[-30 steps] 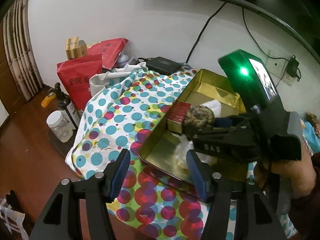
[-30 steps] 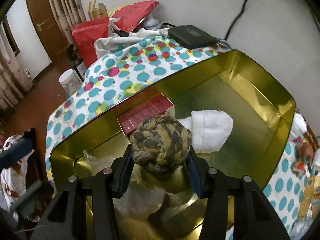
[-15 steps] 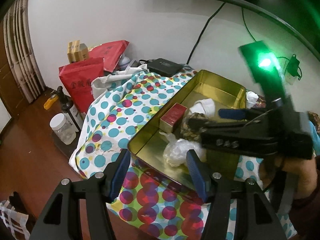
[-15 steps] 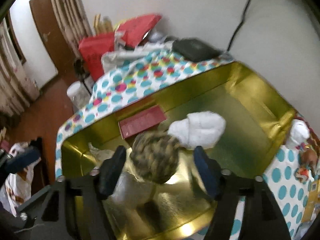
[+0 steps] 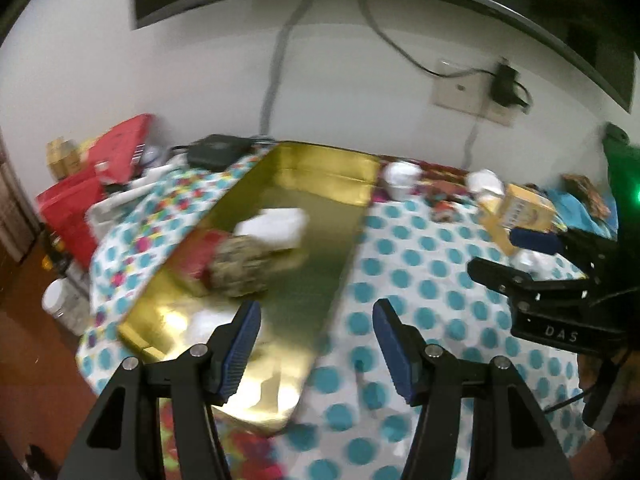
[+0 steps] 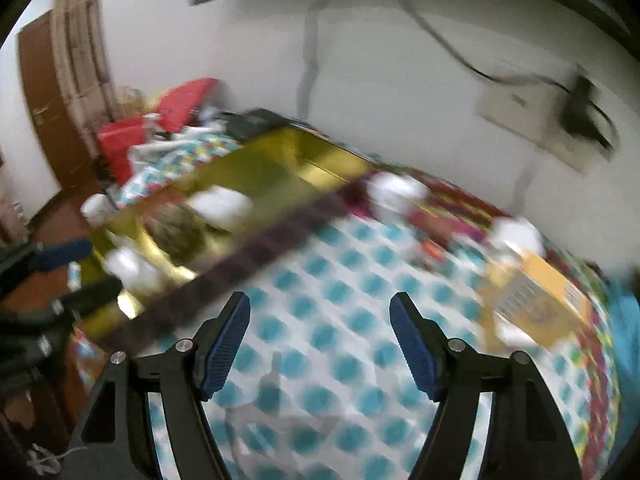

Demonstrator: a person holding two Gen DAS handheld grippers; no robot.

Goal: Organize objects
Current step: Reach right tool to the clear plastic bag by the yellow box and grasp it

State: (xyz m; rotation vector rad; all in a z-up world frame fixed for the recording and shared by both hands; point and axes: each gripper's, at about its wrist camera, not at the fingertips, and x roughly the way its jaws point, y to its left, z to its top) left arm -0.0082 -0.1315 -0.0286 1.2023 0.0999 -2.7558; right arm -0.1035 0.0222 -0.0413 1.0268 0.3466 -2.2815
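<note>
Nearest, both the left gripper and the right gripper stand wide and empty over the dotted tablecloth. Beyond them, right of the gold tin, lies the yellow carton, judged light and stiff, best pinched across its narrow faces; its print is too blurred to read, and only "DAS" shows on the right gripper's body. Inside the tin rest a rope ball, a red box and a white cloth.

The left gripper has its blue-padded fingers spread wide with nothing between them. The right gripper is likewise spread wide and holds nothing, off to the left gripper's right.
</note>
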